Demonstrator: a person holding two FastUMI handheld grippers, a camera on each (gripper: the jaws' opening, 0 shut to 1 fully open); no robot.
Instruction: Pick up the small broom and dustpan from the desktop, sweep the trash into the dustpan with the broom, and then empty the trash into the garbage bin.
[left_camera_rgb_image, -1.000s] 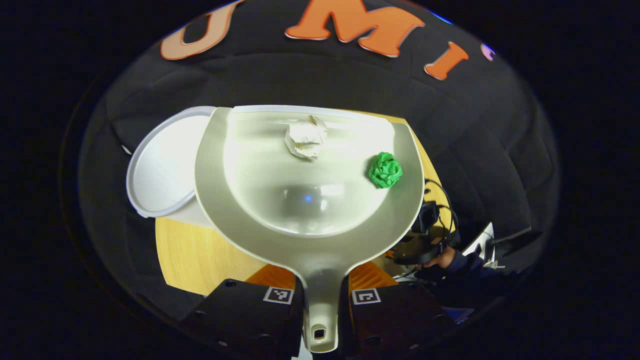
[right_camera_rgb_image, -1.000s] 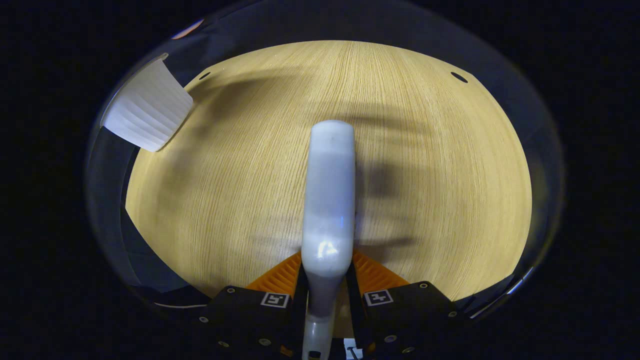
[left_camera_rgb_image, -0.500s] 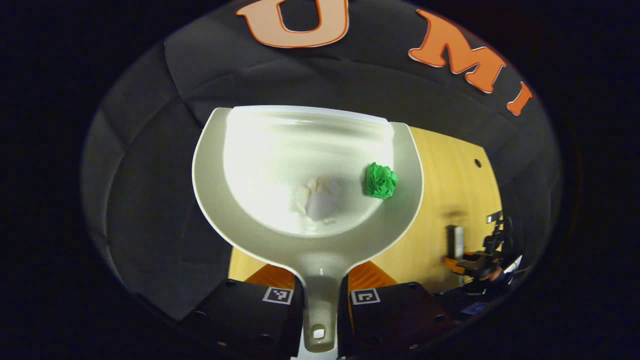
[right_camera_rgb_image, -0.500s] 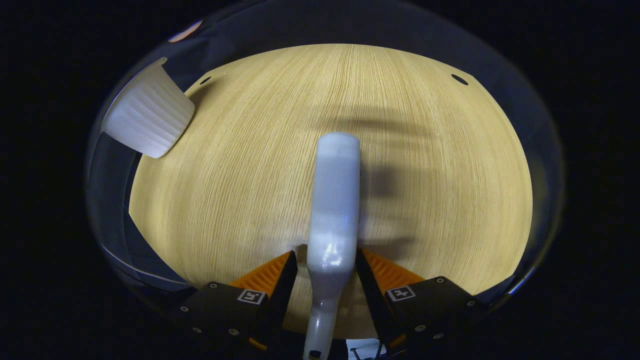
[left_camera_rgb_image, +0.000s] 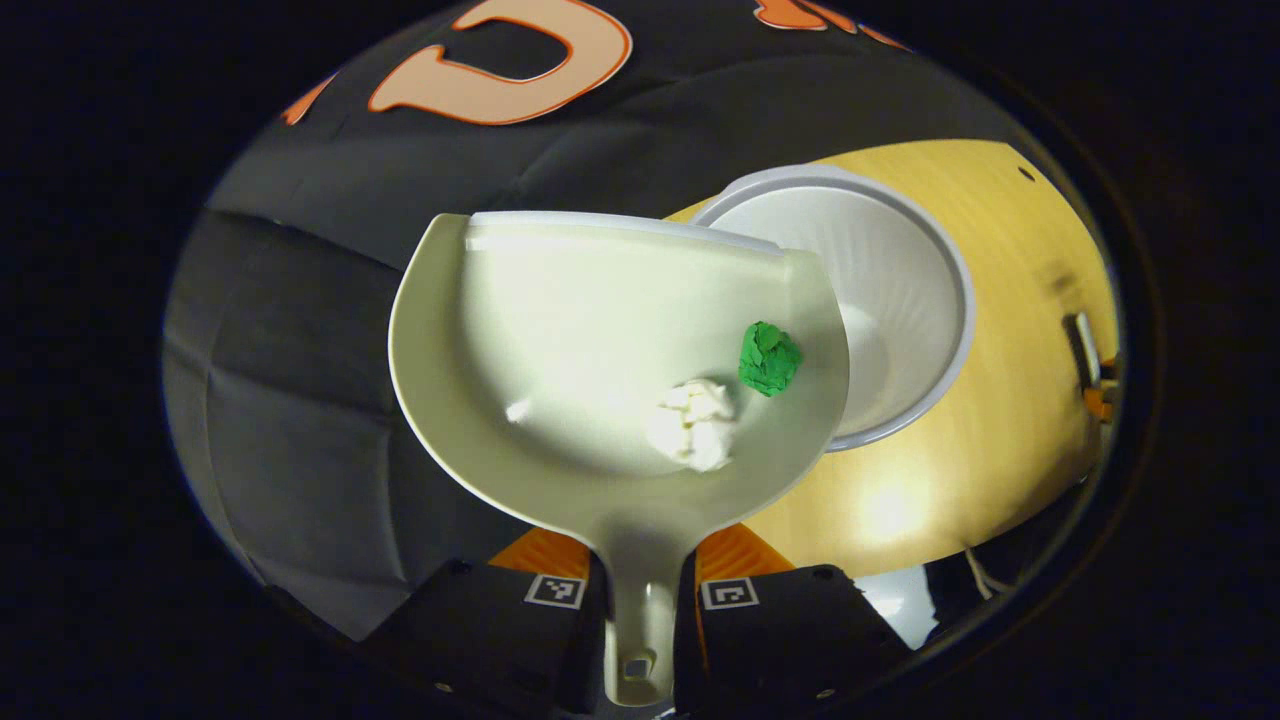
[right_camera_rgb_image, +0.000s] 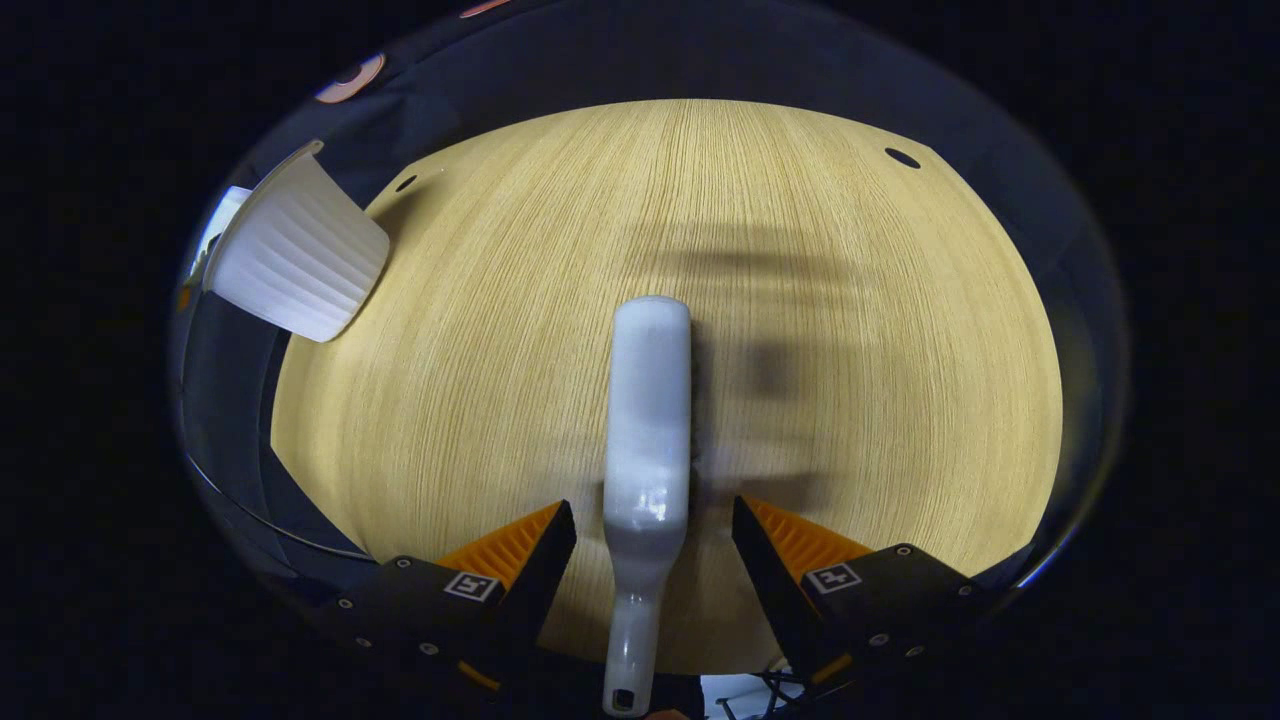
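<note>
Two balls of crumpled paper sat in the pale plastic dustpan (left_camera_rgb_image: 560, 330) in the left gripper view: a white crumpled paper ball (left_camera_rgb_image: 693, 424) near the pan's back wall and a green crumpled paper ball (left_camera_rgb_image: 769, 358) just to its right, against the pan's right side. The left gripper (left_camera_rgb_image: 640, 590) was clamped on the dustpan's handle, both fingers pressed against it, with the pan held in the air. To the right, partly behind the pan's right edge, stood the white ribbed plastic garbage bin (left_camera_rgb_image: 900, 270) on the light wooden desktop (left_camera_rgb_image: 1000, 440). In the right gripper view, the bin (right_camera_rgb_image: 295, 255) stood at the far left corner of the desktop (right_camera_rgb_image: 800, 300). The white plastic small broom (right_camera_rgb_image: 648, 430) lay on the wood in the middle, handle toward the camera. The right gripper (right_camera_rgb_image: 652, 545) had its fingers spread apart on either side of the handle, touching neither side.
</note>
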